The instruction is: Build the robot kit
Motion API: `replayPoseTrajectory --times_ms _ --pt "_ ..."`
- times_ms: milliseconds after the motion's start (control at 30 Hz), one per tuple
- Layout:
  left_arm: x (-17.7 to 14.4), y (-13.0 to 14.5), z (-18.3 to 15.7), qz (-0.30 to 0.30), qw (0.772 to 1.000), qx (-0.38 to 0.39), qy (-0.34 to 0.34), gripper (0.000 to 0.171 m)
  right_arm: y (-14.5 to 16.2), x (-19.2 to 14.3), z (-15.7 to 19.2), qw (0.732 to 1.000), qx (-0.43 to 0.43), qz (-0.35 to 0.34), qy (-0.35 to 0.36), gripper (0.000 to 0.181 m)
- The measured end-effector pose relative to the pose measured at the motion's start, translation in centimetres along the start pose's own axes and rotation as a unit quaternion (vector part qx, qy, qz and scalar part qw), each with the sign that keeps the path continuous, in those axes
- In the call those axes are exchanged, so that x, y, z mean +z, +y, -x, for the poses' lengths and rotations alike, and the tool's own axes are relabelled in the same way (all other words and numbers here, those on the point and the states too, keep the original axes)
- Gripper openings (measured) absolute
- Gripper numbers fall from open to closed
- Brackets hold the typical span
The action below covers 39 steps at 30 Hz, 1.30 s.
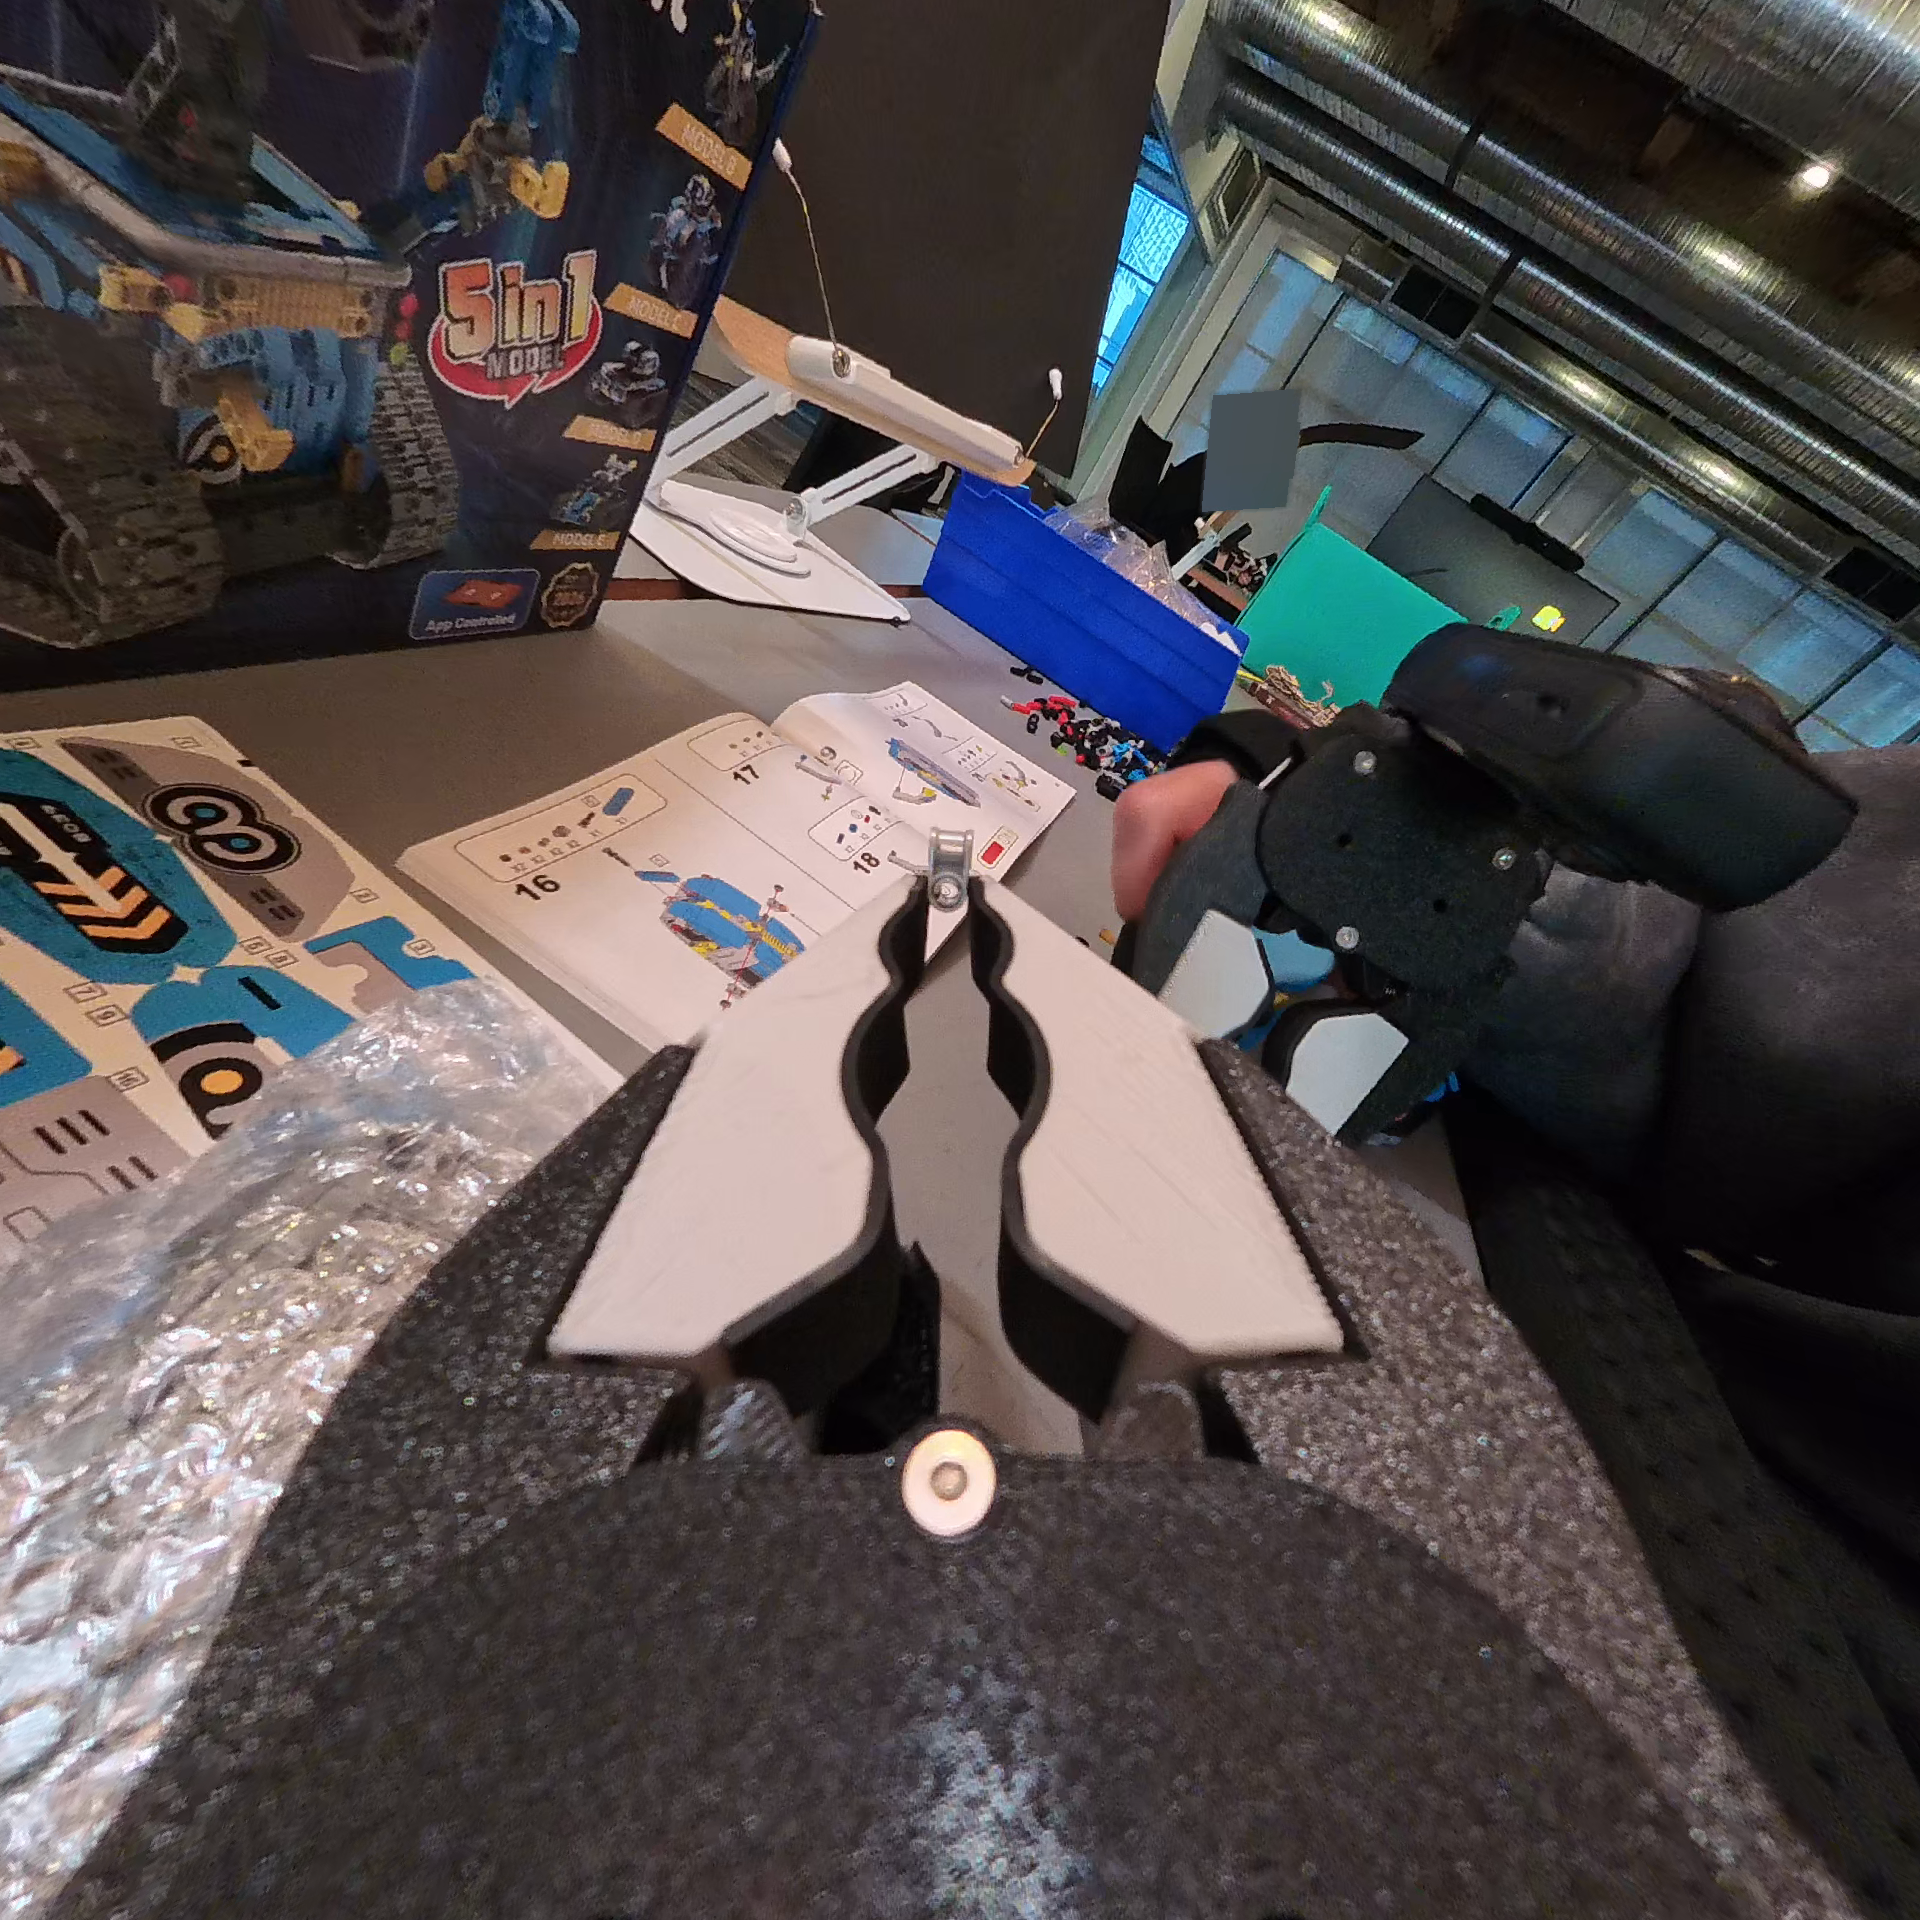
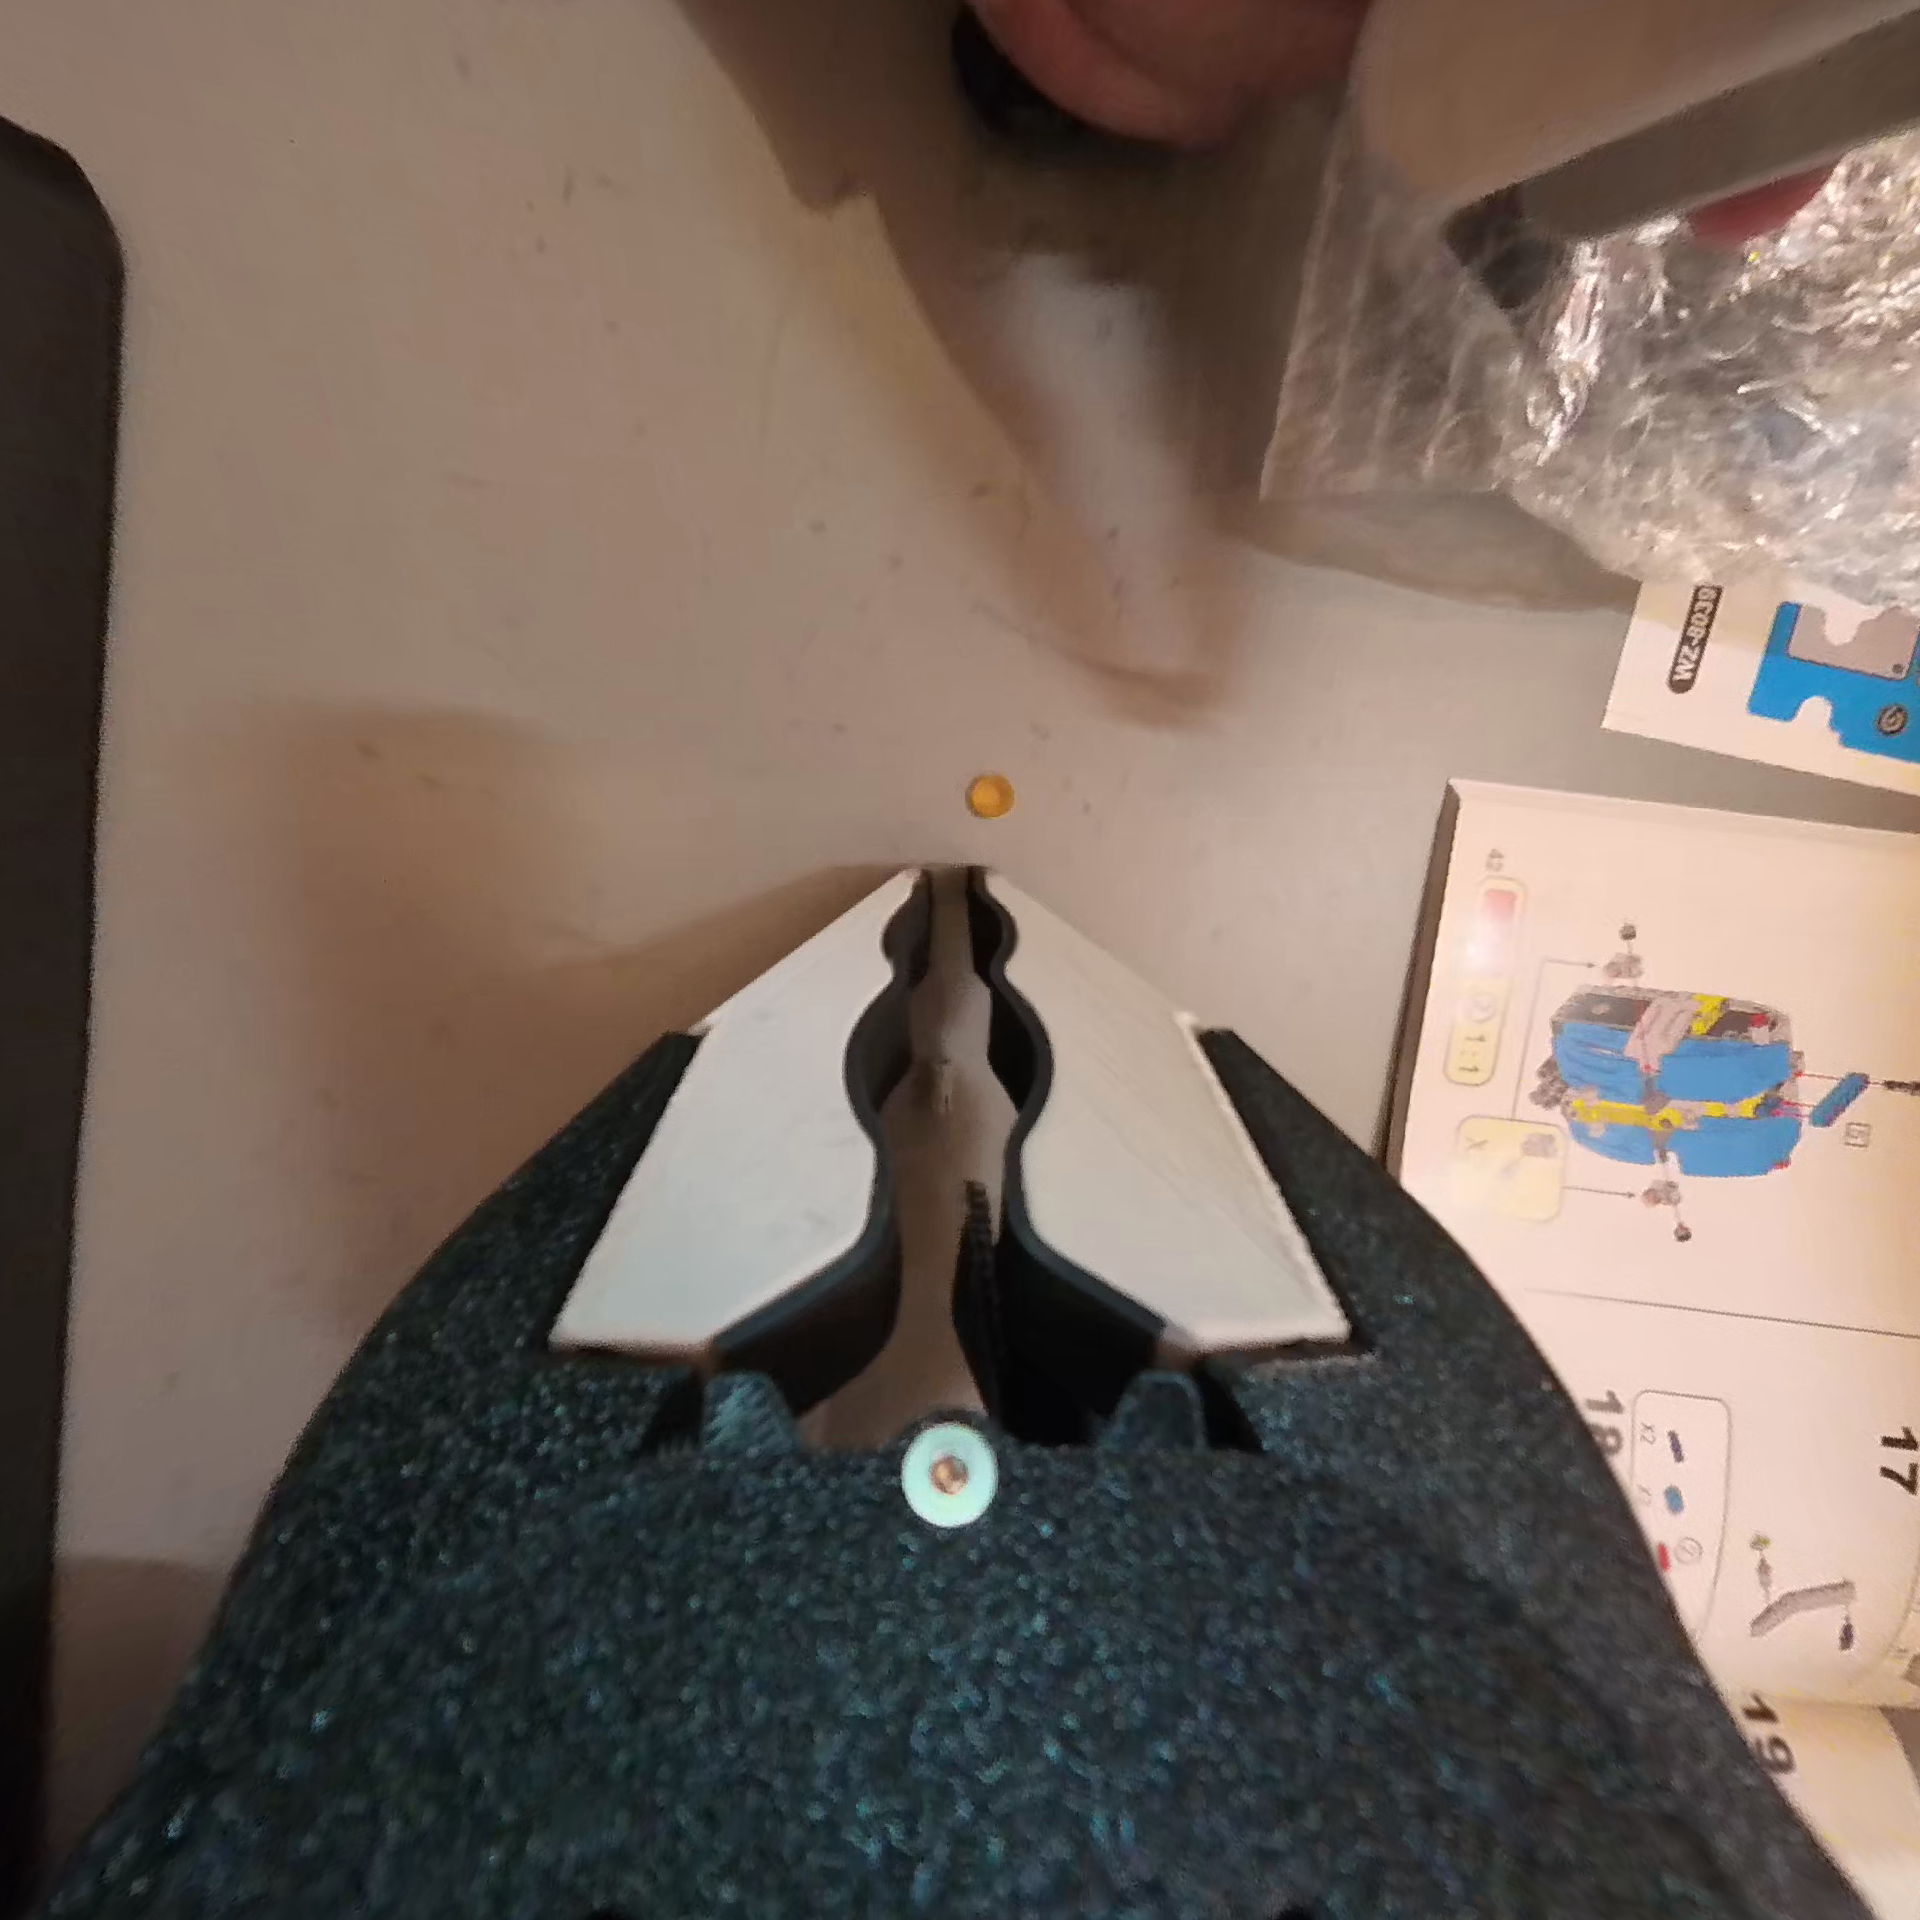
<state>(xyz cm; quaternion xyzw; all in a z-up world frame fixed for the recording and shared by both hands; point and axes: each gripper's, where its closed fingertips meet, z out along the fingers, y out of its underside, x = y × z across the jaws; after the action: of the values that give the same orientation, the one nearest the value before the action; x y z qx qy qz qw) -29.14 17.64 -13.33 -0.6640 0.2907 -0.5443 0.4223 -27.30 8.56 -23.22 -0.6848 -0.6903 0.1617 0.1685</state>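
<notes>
My left gripper [image 1: 947, 891] is shut on a small grey connector piece [image 1: 949, 864], held at the fingertips above an open instruction booklet [image 1: 727, 831]. My right gripper [image 2: 947, 875] points down at the pale table [image 2: 468, 520], its jaws closed to a narrow slit with nothing seen between them. A tiny orange round piece [image 2: 988, 796] lies on the table just beyond its tips, apart from them. The right gripper also shows in the left wrist view [image 1: 1299, 997], held by a hand. A blurred white finger of the left gripper [image 2: 1091, 468] hangs above the table in the right wrist view.
A toy set box [image 1: 312, 312] stands at the back left. A sticker sheet [image 1: 125, 914] and a crumpled plastic bag [image 1: 208, 1299] lie at the left. A blue bin [image 1: 1070, 613], loose small parts [image 1: 1081, 727] and a white stand [image 1: 821, 457] are behind the booklet. One gripper's finger ends stand about 12 centimetres off the other's.
</notes>
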Motion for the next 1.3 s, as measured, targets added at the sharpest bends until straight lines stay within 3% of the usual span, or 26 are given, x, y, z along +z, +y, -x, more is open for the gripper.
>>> replayPoseTrajectory --times_ms 233,633,867,1033,1300 --pt "0.0 0.0 0.0 0.001 1.000 -0.001 0.001 0.007 -1.9 -0.1 0.2 1.000 -0.015 -0.026 0.006 0.010" --pt "0.0 0.0 0.0 0.001 1.000 -0.001 0.002 0.007 -0.3 0.1 0.3 0.999 0.029 -0.012 -0.028 0.011" --pt "0.0 0.0 0.0 0.001 1.000 -0.001 0.002 0.007 -2.8 -0.3 0.6 0.999 -0.003 -0.048 -0.009 0.011" --pt "0.0 0.0 -0.1 0.001 1.000 -0.001 0.003 0.007 -1.7 0.5 0.6 0.999 0.004 -0.029 -0.017 0.008" --pt "0.1 0.1 -0.1 0.003 1.000 -0.002 0.003 0.007 0.5 -0.6 -0.4 0.994 0.095 -0.034 -0.051 0.006"
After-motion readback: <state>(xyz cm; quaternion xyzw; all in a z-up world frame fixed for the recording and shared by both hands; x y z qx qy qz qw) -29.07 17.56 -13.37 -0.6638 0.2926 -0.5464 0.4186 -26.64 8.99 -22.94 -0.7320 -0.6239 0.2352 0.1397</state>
